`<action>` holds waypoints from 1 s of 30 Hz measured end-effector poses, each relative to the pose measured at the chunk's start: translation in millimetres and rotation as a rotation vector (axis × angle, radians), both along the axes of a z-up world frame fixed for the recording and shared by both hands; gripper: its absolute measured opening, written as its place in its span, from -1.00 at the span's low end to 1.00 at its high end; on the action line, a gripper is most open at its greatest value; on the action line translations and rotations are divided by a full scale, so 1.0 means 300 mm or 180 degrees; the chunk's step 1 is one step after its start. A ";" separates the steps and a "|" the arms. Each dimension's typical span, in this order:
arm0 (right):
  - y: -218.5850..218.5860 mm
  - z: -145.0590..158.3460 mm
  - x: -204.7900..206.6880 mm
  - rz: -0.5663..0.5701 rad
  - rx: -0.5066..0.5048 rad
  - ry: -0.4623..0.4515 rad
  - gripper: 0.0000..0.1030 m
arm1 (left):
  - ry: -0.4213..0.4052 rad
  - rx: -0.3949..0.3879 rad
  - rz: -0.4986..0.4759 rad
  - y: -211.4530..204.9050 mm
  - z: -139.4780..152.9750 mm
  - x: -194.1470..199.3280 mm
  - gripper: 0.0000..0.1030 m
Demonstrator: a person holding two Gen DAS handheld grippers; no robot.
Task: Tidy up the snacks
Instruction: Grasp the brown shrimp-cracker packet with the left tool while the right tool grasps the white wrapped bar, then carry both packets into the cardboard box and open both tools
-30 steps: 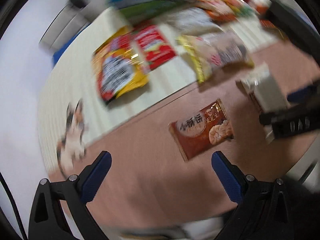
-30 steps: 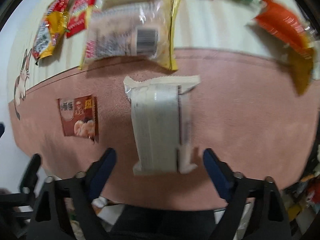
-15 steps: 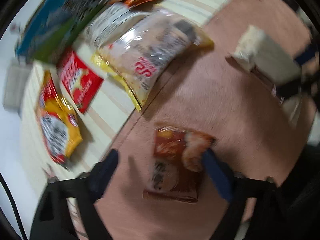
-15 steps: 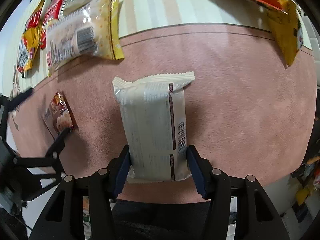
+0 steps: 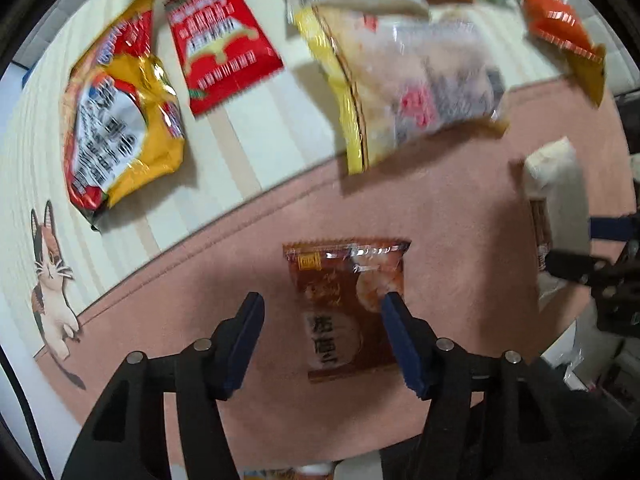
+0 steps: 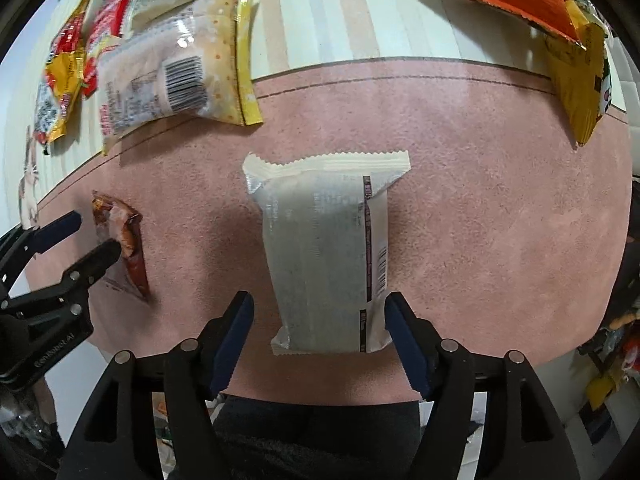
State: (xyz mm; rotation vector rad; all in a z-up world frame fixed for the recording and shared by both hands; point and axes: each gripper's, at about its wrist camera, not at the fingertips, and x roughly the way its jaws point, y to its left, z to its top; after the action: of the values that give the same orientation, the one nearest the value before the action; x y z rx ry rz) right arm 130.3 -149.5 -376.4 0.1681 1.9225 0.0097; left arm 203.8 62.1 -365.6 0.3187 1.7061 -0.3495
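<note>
A small brown snack packet (image 5: 332, 280) lies flat on the pink mat (image 5: 440, 220). My left gripper (image 5: 323, 302) points straight down over it, jaws closing. The right finger meets the packet's right edge and the left finger stands well clear of it. A white wrapped packet (image 6: 320, 240) lies on the mat between the fingers of my right gripper (image 6: 319, 300), whose jaws are opening with a gap on each side. The right wrist view shows the left gripper (image 6: 94, 232) at the brown packet (image 6: 128, 240). The white packet (image 5: 556, 184) shows at the left view's right edge.
On the striped cream part of the mat lie a yellow-red bag (image 5: 120, 120), a red sachet (image 5: 220, 40), a large clear bag with a yellow edge (image 5: 408, 88) and an orange bag (image 5: 560, 24). A cat picture (image 5: 52, 280) marks the left edge.
My left gripper came down over the brown packet and its jaws narrowed around it. My right gripper's pads pressed the white packet half a second ago and now stand apart from it.
</note>
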 end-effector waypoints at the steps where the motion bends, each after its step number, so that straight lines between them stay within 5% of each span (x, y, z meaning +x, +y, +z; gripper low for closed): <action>1: 0.004 -0.003 -0.001 -0.0016 -0.0003 0.0016 0.37 | 0.0058 -0.0028 0.0042 0.007 -0.010 0.000 0.19; 7: 0.003 -0.009 0.013 -0.0191 -0.0149 0.0047 0.37 | 0.0257 -0.0024 0.0281 0.040 -0.064 -0.015 0.19; 20: 0.047 0.037 -0.060 -0.0159 -0.0426 -0.0168 0.08 | -0.0128 0.0003 0.0495 0.094 -0.073 -0.156 0.03; 30: 0.040 0.220 -0.052 -0.0148 -0.0100 -0.0360 -0.02 | -0.0336 -0.0252 0.1178 0.250 0.153 -0.250 0.03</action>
State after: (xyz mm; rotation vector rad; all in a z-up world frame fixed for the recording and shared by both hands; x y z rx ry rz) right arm 114.5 -137.4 -310.4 0.1873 1.8044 -0.0412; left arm 128.9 137.1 -319.5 -0.0387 1.6033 -0.1241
